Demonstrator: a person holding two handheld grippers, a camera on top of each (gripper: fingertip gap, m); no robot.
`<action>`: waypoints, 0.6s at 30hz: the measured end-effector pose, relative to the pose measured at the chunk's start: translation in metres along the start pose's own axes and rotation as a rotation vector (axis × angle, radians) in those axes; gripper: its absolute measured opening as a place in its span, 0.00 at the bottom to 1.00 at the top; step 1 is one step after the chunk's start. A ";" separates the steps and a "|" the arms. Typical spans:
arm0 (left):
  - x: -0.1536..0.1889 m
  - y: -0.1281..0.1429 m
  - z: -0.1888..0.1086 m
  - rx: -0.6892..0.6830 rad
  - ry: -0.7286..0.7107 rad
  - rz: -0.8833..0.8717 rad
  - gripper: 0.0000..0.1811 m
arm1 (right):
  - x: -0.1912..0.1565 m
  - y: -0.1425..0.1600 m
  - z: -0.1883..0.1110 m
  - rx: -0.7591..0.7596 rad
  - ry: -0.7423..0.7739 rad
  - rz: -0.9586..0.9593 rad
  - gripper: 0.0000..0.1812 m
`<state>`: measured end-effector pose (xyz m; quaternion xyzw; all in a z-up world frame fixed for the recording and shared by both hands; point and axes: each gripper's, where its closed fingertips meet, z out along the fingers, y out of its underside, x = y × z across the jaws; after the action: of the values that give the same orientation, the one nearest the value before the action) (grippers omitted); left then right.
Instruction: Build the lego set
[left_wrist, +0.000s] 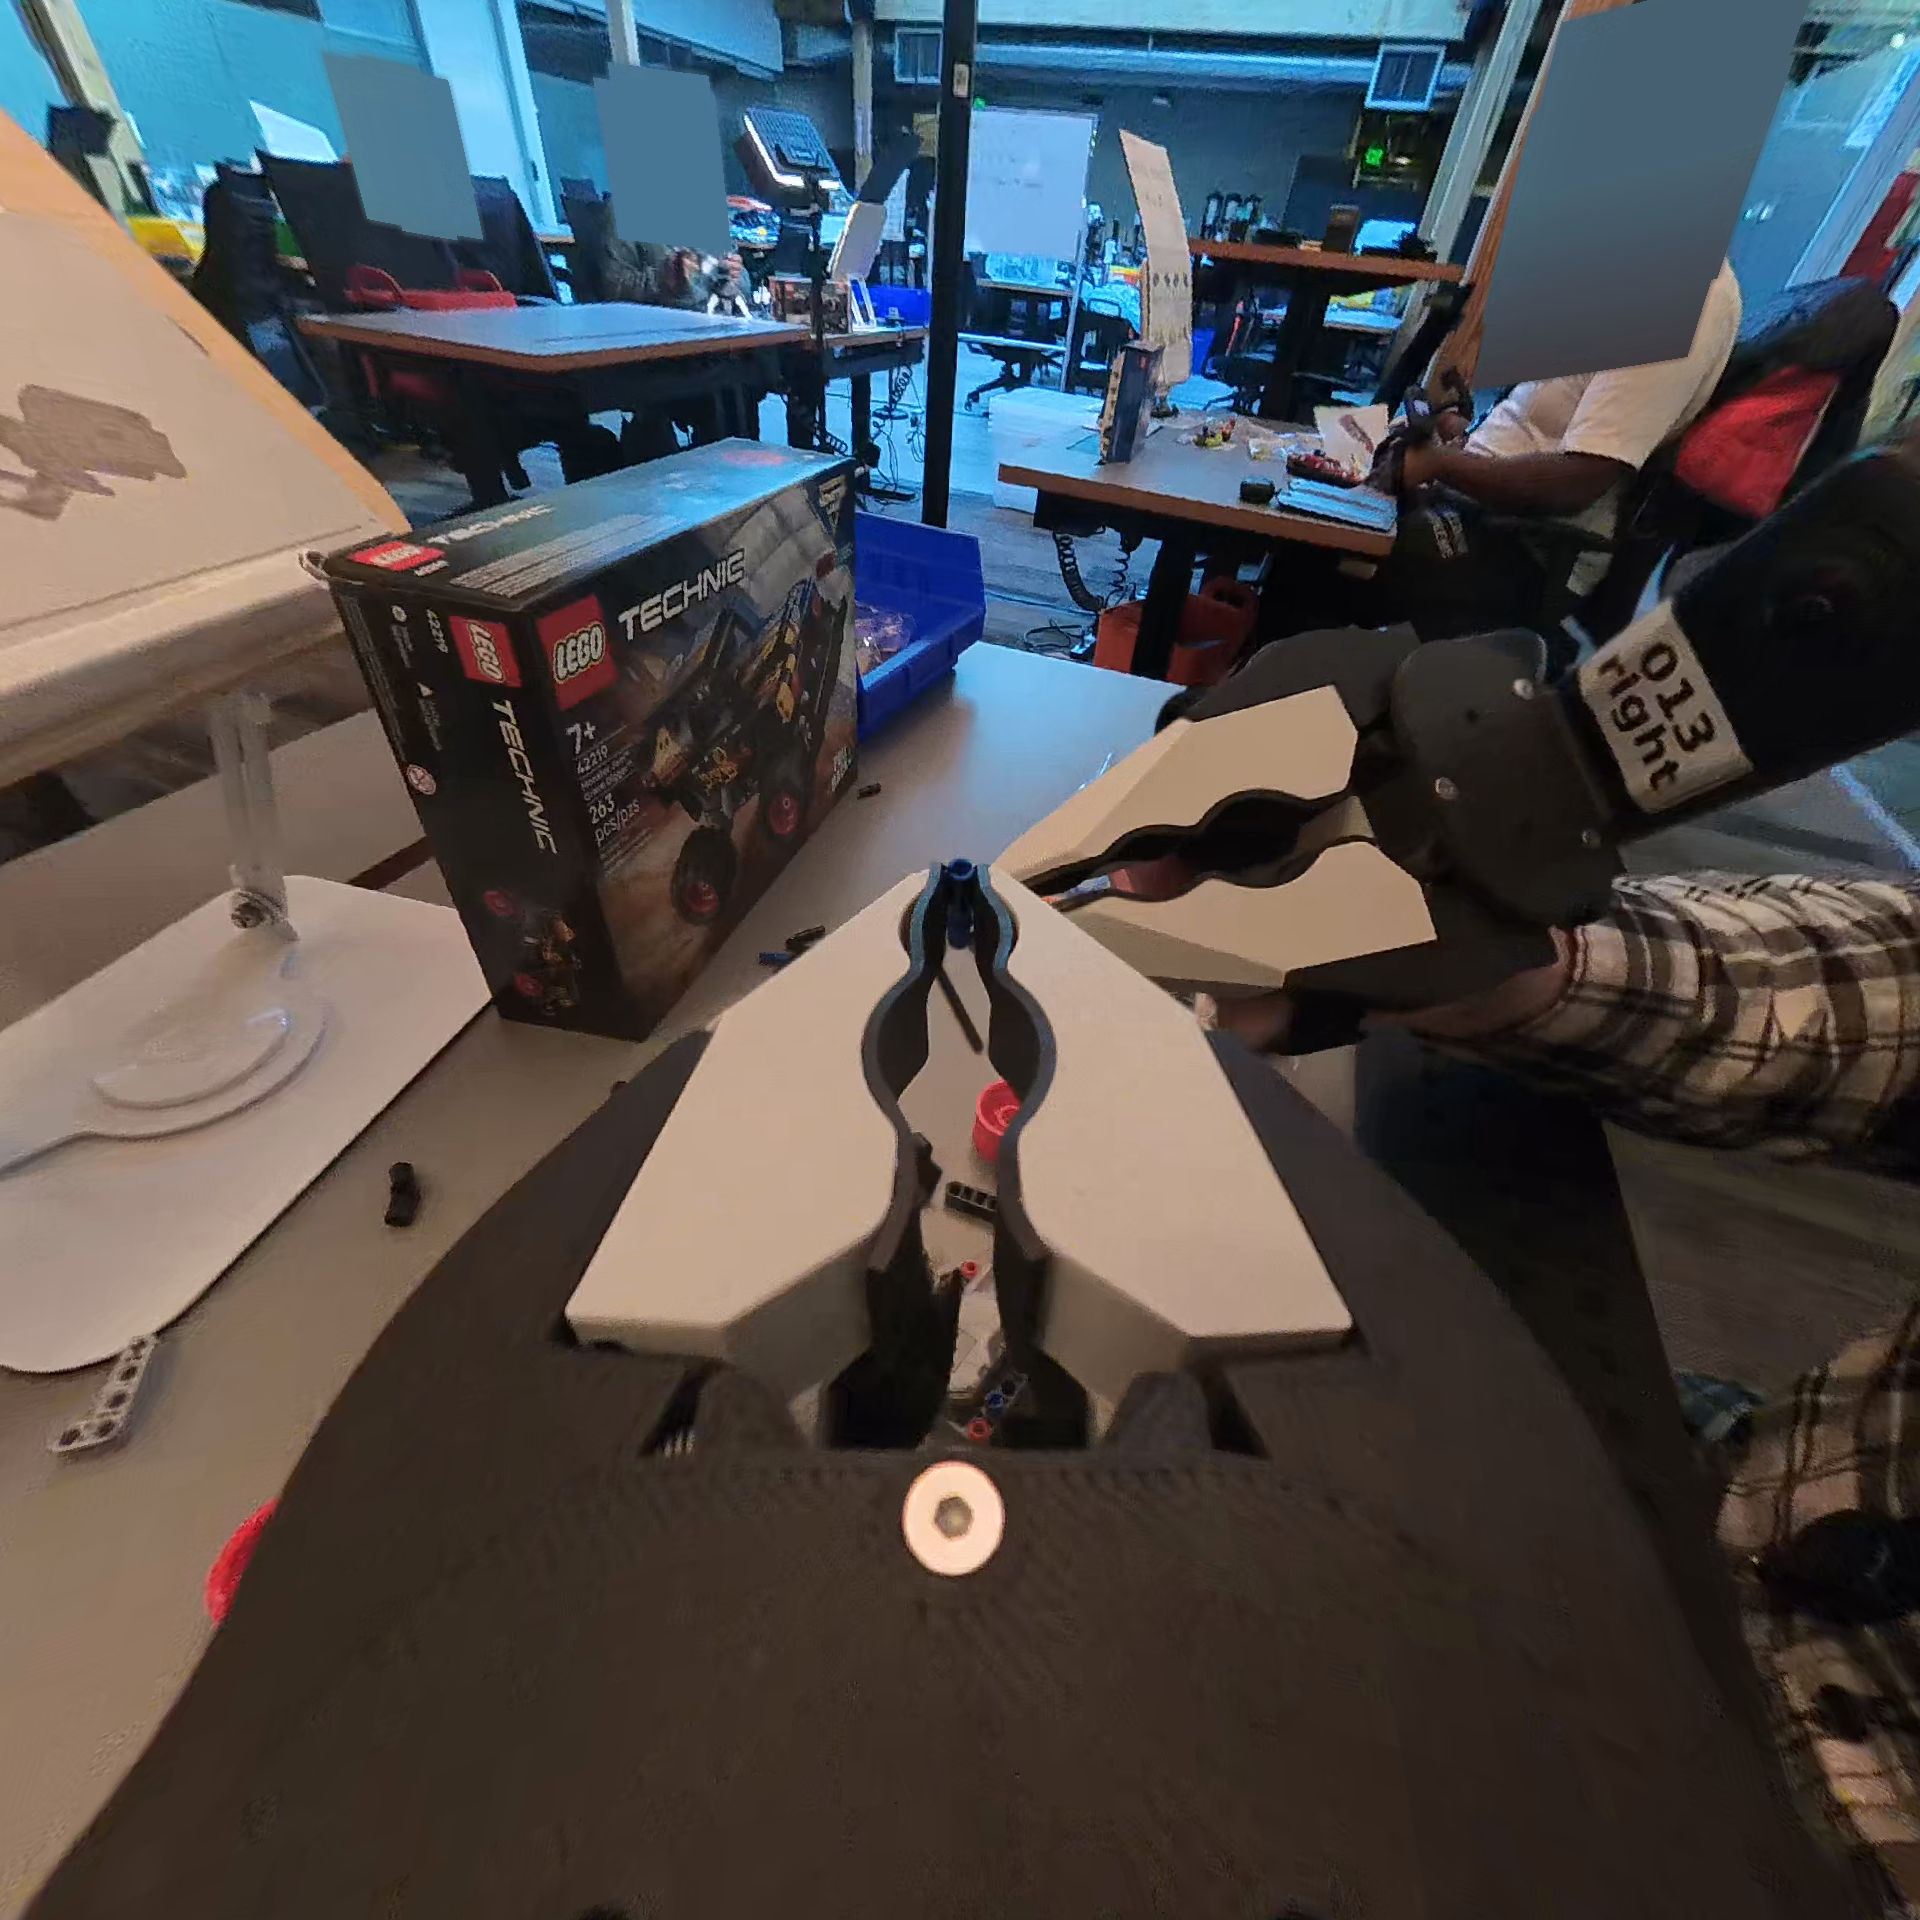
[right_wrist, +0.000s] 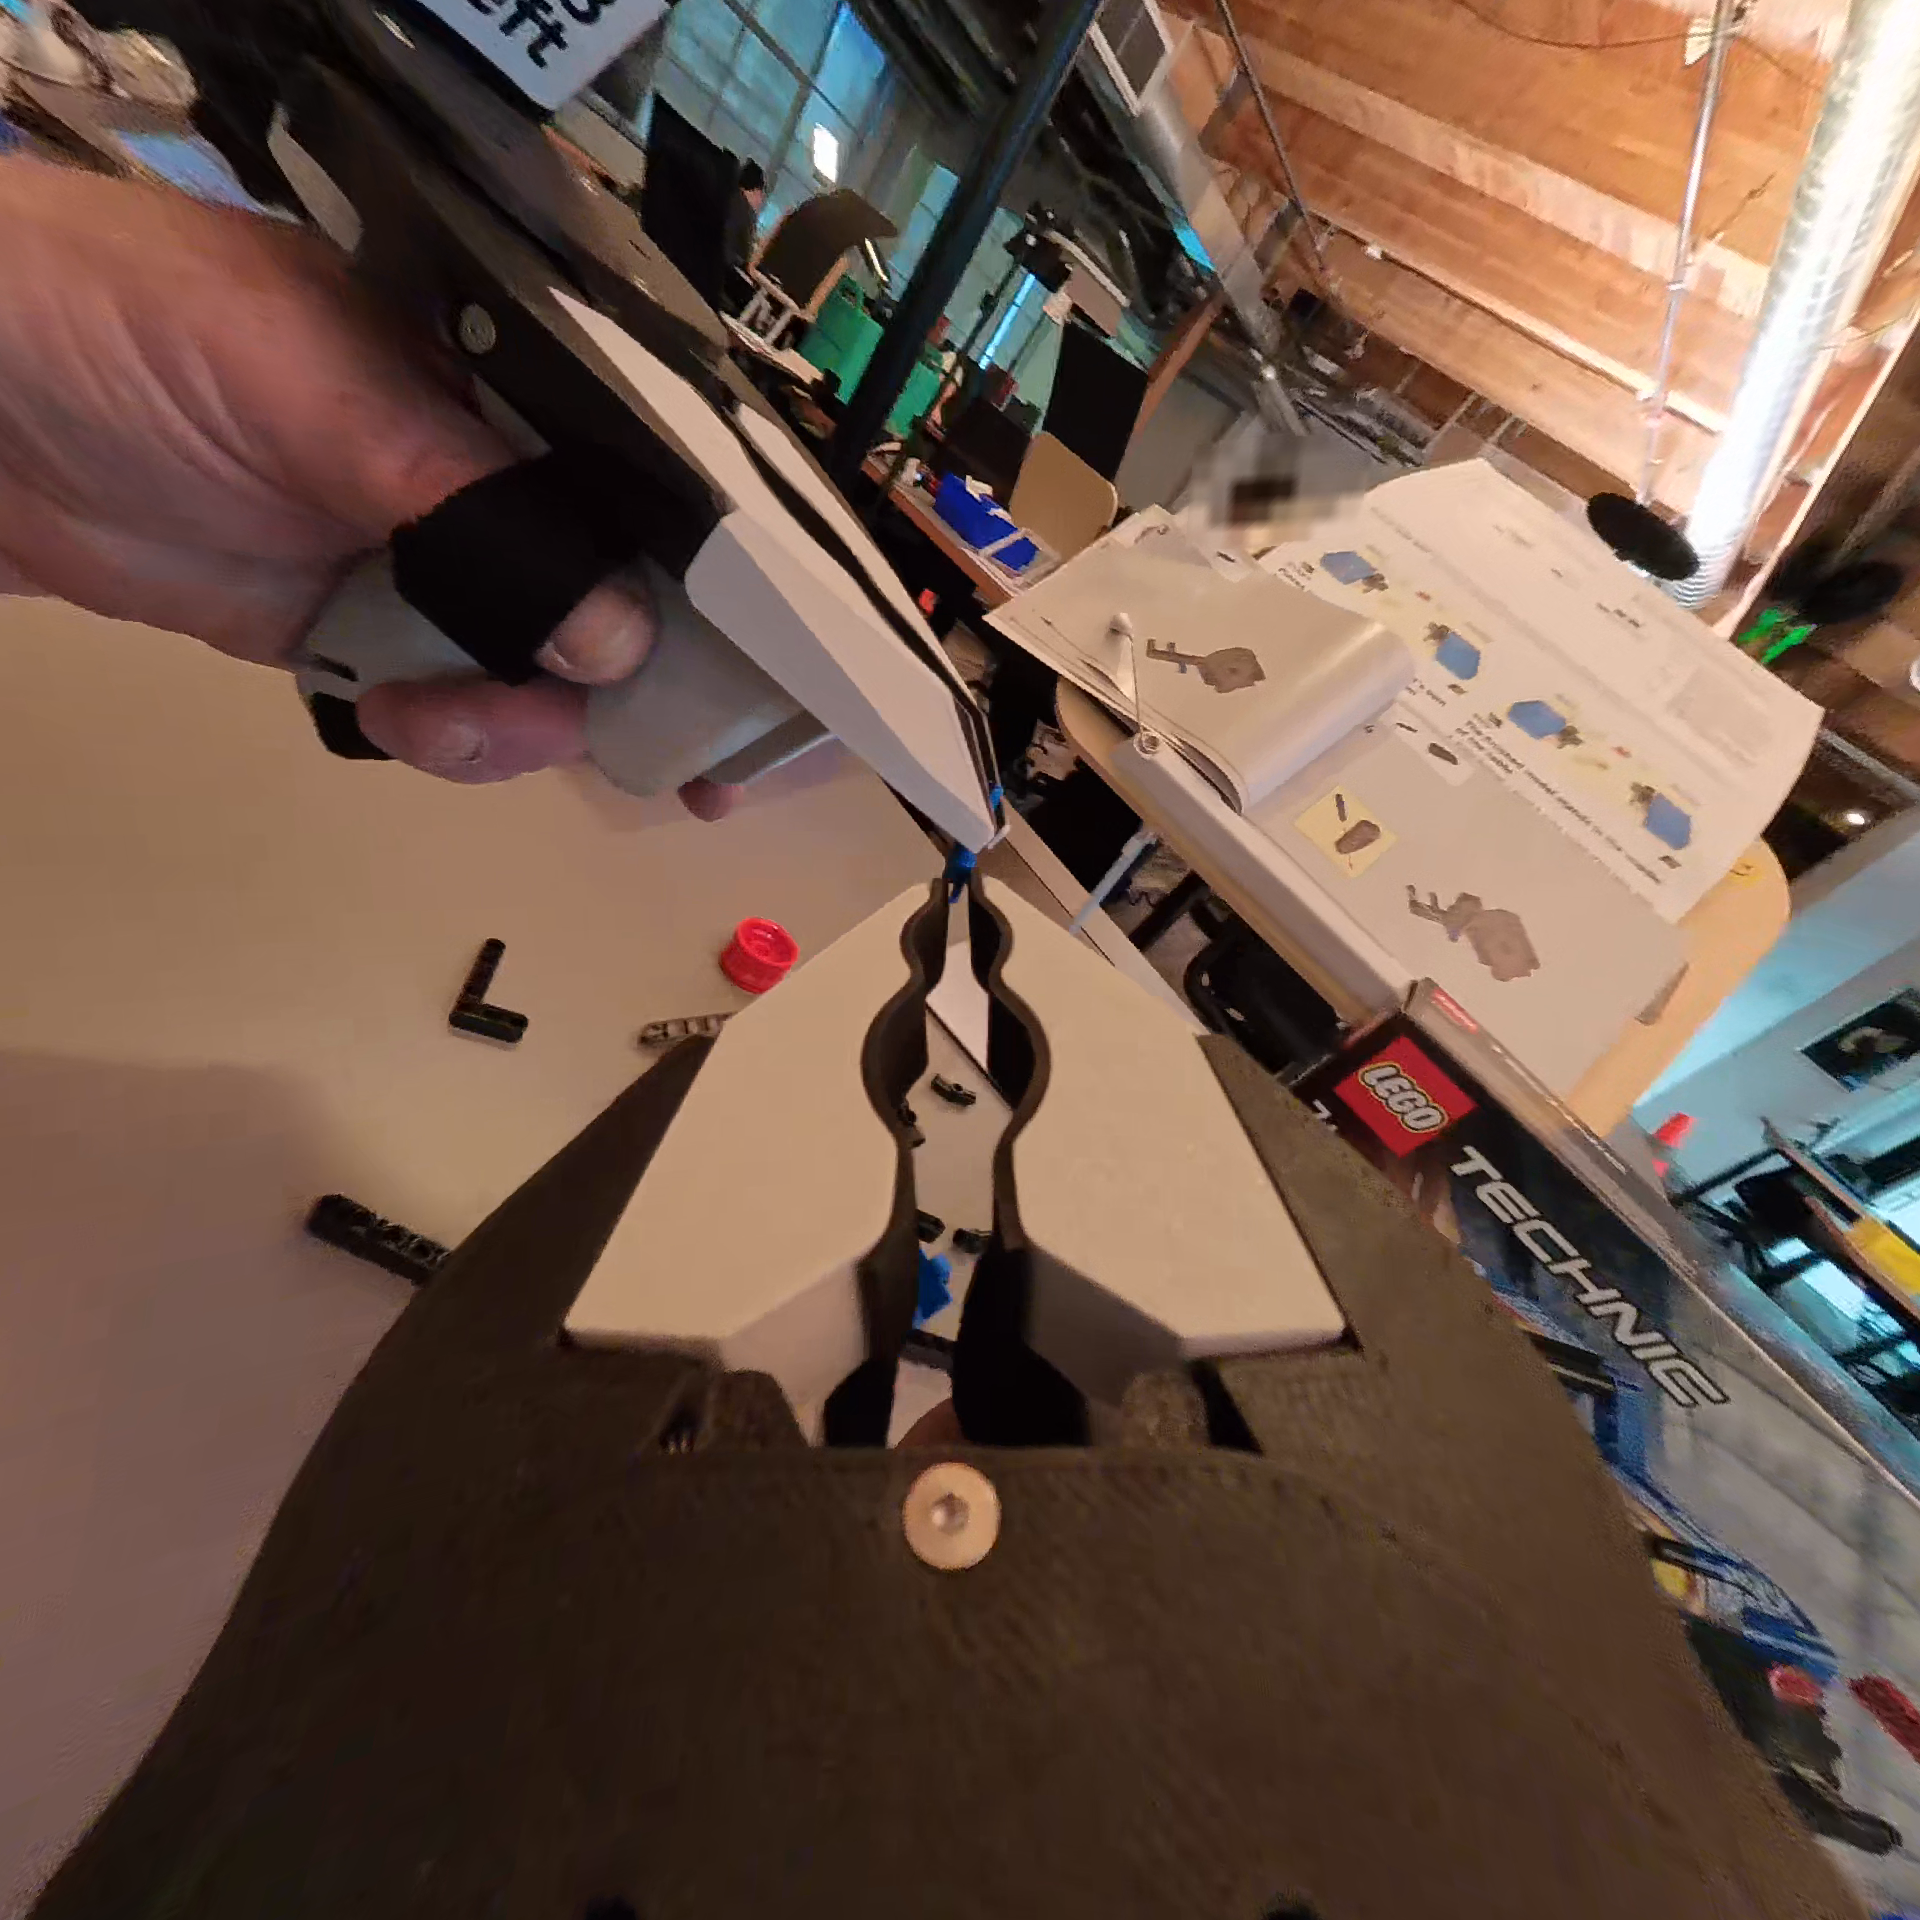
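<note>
Left gripper (left_wrist: 961, 883): jaws narrow, pinching a small blue pin (left_wrist: 958, 902) at their tips, above the desk (left_wrist: 1039, 727).
Right gripper (right_wrist: 961, 894): jaws nearly closed; whether they grip the blue pin cannot be told.
Red wheel hub (right_wrist: 758, 953): lying on the desk.

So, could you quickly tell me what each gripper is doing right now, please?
Left gripper: shut on a small blue pin at its tips.
Right gripper: shut on a thin black rod.

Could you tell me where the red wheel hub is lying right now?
The red wheel hub lies on the table left of the right gripper, near a black L-shaped piece.
</note>
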<state>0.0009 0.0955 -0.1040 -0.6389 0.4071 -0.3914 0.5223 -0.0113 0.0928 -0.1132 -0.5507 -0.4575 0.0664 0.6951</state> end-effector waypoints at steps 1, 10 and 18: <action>0.000 -0.001 0.000 0.004 0.008 -0.018 0.01 | -0.001 0.000 0.001 0.003 -0.002 0.014 0.00; 0.000 -0.002 0.001 0.020 0.017 0.024 0.01 | -0.003 -0.003 0.001 0.075 -0.115 0.322 0.00; -0.006 0.006 -0.006 -0.083 -0.192 0.577 0.01 | 0.012 -0.001 -0.010 0.112 -0.351 0.783 0.08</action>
<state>-0.0073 0.0984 -0.1097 -0.5519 0.5362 -0.1476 0.6214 0.0021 0.0930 -0.1051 -0.6243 -0.3210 0.4424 0.5582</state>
